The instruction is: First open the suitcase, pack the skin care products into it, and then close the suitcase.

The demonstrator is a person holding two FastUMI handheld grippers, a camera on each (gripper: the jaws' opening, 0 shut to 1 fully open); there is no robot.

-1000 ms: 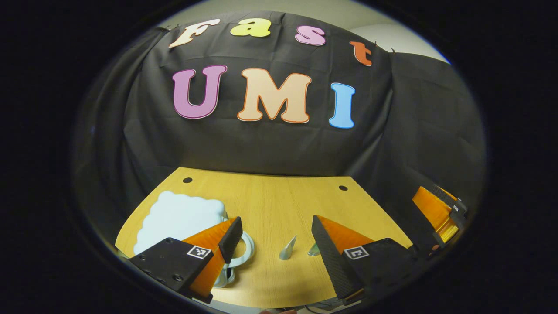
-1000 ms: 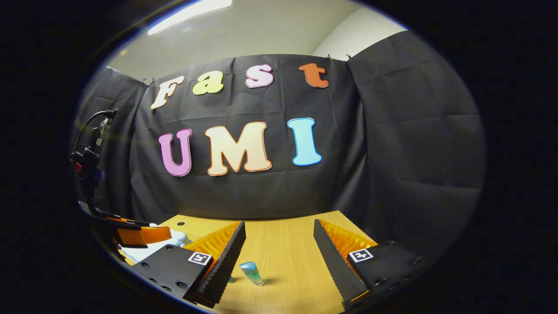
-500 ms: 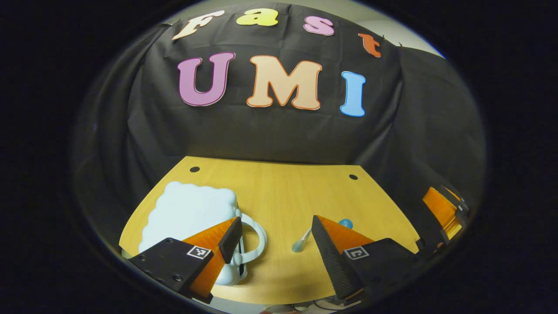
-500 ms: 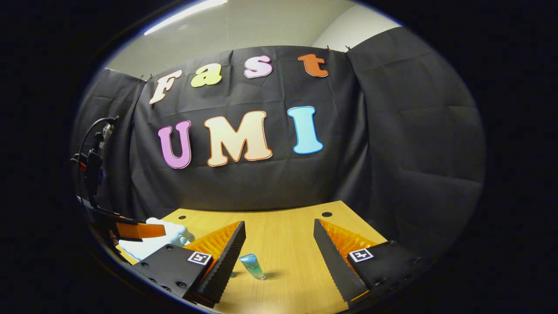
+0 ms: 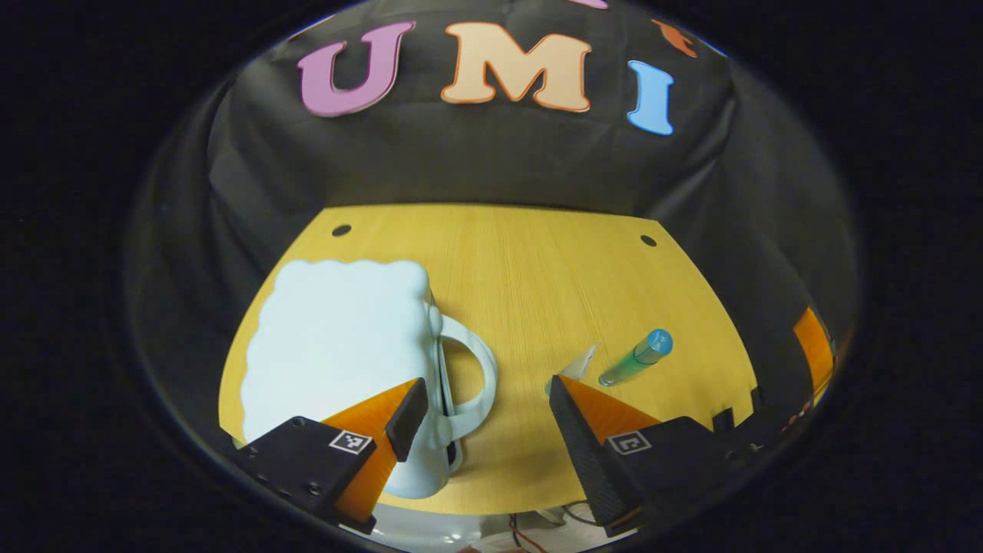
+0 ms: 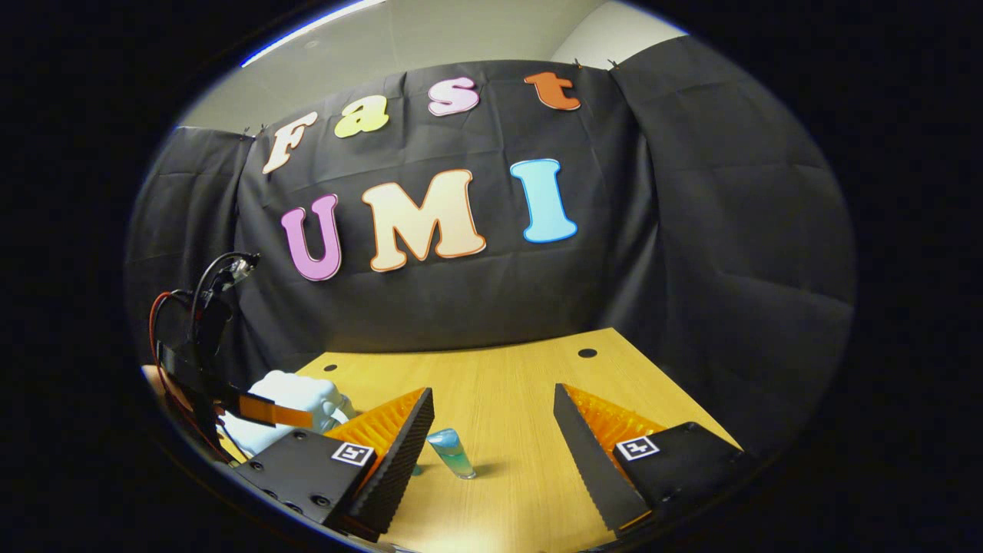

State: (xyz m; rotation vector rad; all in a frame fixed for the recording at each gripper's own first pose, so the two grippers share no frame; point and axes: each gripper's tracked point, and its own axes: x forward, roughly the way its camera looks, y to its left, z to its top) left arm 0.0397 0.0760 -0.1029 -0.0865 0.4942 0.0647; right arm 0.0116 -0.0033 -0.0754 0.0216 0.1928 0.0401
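A white scallop-edged suitcase [image 5: 338, 346] lies shut on the left of the wooden table [image 5: 530, 261], its handle [image 5: 478, 376] pointing right. My left gripper [image 5: 484, 392] hovers open above the table's near edge, its left finger over the case's near corner. Beside its right finger lie a small pale tube [image 5: 577, 364] and a blue-green tube [image 5: 636, 358]. My right gripper [image 6: 491, 395] is open and low over the table, with the blue-green tube [image 6: 451, 453] standing just inside its left finger. The suitcase [image 6: 288, 392] and the left gripper [image 6: 265, 411] sit at its far left.
Black cloth walls close in the back and both sides of the table [image 6: 507, 376]. Two cable holes [image 5: 341, 230] [image 5: 648, 240] mark the far corners. The right gripper's orange finger [image 5: 811, 349] shows at the right edge. Cables [image 6: 207, 299] rise from the left gripper.
The left gripper has risen and tipped down, so the suitcase and both tubes show more fully. The right gripper has tilted down slightly. Nothing has been gripped.
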